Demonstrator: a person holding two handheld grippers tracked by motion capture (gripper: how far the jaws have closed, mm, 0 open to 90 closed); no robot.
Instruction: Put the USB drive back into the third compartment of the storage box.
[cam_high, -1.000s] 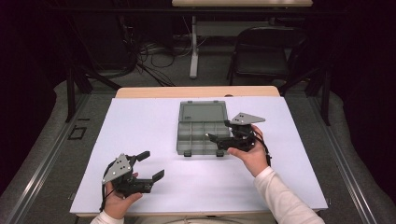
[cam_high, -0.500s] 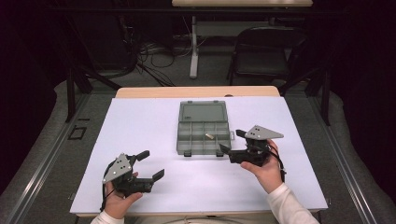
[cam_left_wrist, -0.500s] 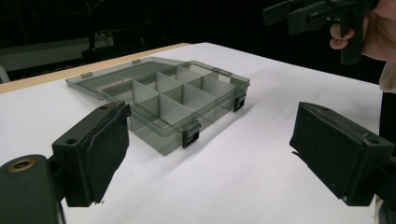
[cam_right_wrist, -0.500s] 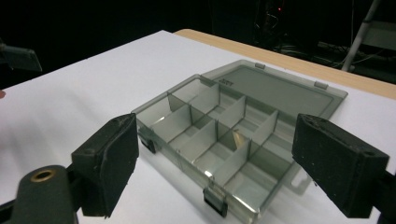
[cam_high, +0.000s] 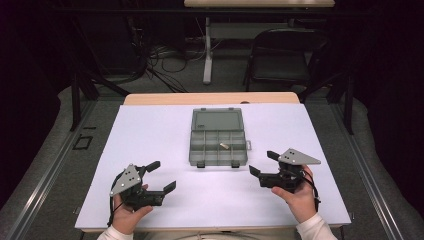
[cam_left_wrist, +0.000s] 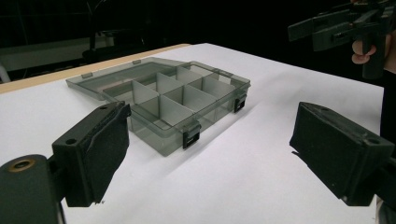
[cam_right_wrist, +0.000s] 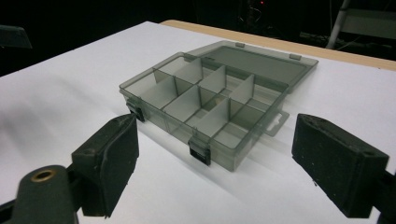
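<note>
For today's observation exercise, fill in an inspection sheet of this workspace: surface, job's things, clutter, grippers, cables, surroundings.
Surface: white table, wooden far edge.
Job's things: grey organizer box, lid open flat, dividers inside; small pale item in one compartment.
Clutter: nothing seen.
Grippers: left gripper open, right gripper open, both off the box.
Cables: cable trailing from left gripper; cords on floor.
Surroundings: dark room, folding chair behind the table.

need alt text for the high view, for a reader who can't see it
An open grey compartment box sits mid-table on a white sheet, one small pale item in a right-hand compartment. Near the table's front edge, a person's hands hold the left claw and right claw, both open and empty.
</note>
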